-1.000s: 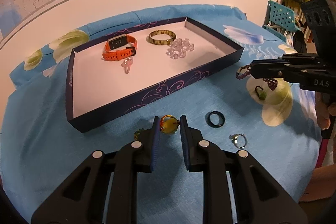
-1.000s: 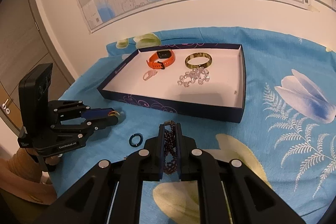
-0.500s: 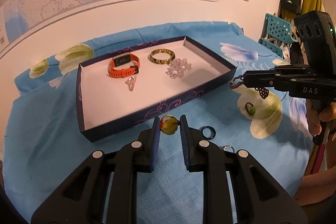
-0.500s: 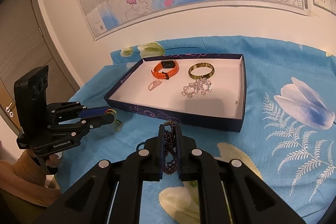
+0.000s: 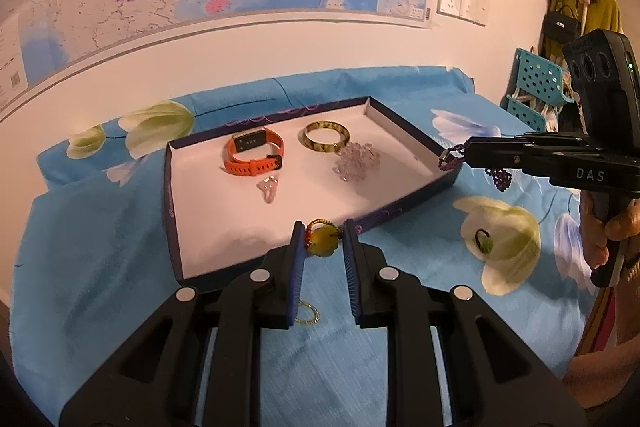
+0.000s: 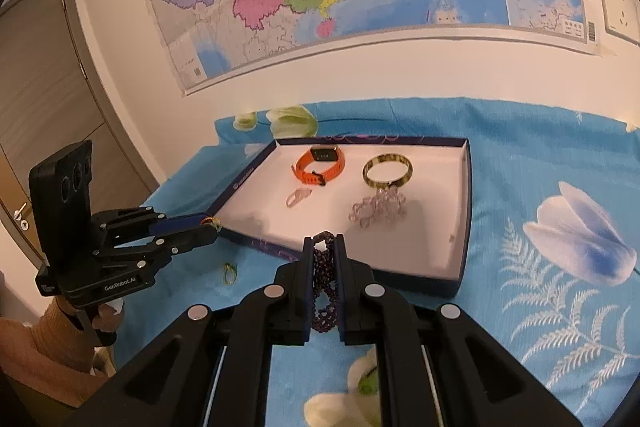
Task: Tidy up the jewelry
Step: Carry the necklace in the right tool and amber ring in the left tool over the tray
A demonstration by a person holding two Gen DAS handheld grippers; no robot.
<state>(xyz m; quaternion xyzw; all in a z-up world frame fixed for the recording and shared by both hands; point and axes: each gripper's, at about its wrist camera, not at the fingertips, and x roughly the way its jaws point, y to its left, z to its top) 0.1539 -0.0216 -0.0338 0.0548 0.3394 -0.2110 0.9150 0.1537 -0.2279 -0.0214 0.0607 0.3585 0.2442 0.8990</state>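
Jewelry rides in both our claws toward the box tray (image 5: pixel 404 195): left claw (image 5: pixel 322 239) pinches a yellow bead charm (image 5: pixel 322 245), right claw (image 6: pixel 322 247) clamps a purple bead bracelet (image 6: pixel 323 279), each raised to clear its rim.

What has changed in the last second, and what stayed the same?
Both grippers rose and came closer to the tray. The left gripper keeps its yellow bead charm, the right gripper its purple bead bracelet. The four pieces in the tray did not move.
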